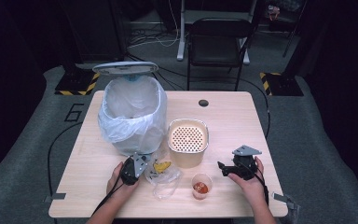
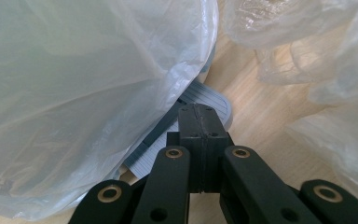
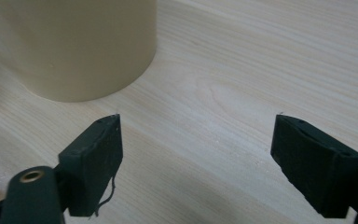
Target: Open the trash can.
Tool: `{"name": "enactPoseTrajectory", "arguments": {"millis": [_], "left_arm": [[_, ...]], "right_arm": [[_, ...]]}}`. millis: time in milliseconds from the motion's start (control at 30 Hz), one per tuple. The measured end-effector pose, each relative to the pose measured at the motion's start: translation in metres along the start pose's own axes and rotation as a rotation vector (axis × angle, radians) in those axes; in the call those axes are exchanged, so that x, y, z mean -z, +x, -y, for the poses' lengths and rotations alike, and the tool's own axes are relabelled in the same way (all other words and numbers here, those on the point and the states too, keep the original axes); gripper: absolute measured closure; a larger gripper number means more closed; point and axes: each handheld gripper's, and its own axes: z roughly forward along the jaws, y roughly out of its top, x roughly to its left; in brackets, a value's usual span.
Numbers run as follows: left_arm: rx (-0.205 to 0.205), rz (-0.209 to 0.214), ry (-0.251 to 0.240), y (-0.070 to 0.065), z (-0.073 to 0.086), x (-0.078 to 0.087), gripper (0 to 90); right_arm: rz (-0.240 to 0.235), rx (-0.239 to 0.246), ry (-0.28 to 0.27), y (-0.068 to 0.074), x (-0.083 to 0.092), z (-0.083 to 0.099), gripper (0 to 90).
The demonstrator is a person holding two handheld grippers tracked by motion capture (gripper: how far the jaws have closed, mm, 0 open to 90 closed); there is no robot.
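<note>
A pedal bin (image 1: pixel 133 114) lined with a white bag (image 2: pixel 88 93) stands at the back left of the table, its grey lid (image 1: pixel 125 68) raised. My left gripper (image 1: pixel 135 167) is at the bin's foot. Its jaws are shut with nothing between them (image 2: pixel 200 121), and their tips lie over the ribbed grey pedal (image 2: pixel 209 100). My right gripper (image 1: pixel 222 168) hovers just above the wood at the front right, its jaws wide open and empty (image 3: pixel 196 140). It points toward the cream container (image 3: pixel 74 46), whose perforated insert (image 1: pixel 188 139) faces up.
A crumpled clear plastic bag (image 1: pixel 164 173) with something yellow inside lies between my hands. A small clear cup (image 1: pixel 201 185) with reddish contents stands near the front edge. The wooden table (image 1: pixel 233 116) has a round cable hole (image 1: pixel 203 102) at the back. A dark chair (image 1: pixel 219 42) stands beyond.
</note>
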Motion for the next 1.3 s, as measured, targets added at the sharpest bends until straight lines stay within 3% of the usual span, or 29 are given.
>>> {"name": "enactPoseTrajectory", "arguments": {"millis": [267, 600, 700, 867, 1000, 1300], "left_arm": [[-0.003, 0.007, 0.007, 0.000, 0.000, 0.000, 90.0], [-0.004, 0.002, 0.005, 0.000, 0.000, 0.000, 90.0], [-0.003, 0.002, 0.005, 0.000, 0.000, 0.000, 90.0], [0.002, 0.009, 0.006, 0.001, 0.000, 0.000, 90.0], [0.001, 0.009, 0.005, 0.001, 0.000, 0.000, 90.0], [0.003, 0.008, 0.003, 0.001, 0.000, 0.000, 90.0]], "right_arm": [[-0.048, -0.012, -0.015, 0.006, 0.015, -0.013, 5.8], [-0.133, 0.037, -0.060, 0.028, 0.029, -0.033, 0.0], [-0.164, 0.046, -0.086, 0.034, 0.034, -0.037, 14.0], [-0.235, 0.081, -0.115, 0.044, 0.042, -0.045, 23.1], [-0.283, 0.117, -0.130, 0.056, 0.046, -0.050, 26.3], [-0.334, 0.116, -0.133, 0.089, 0.055, -0.061, 28.4]]}}
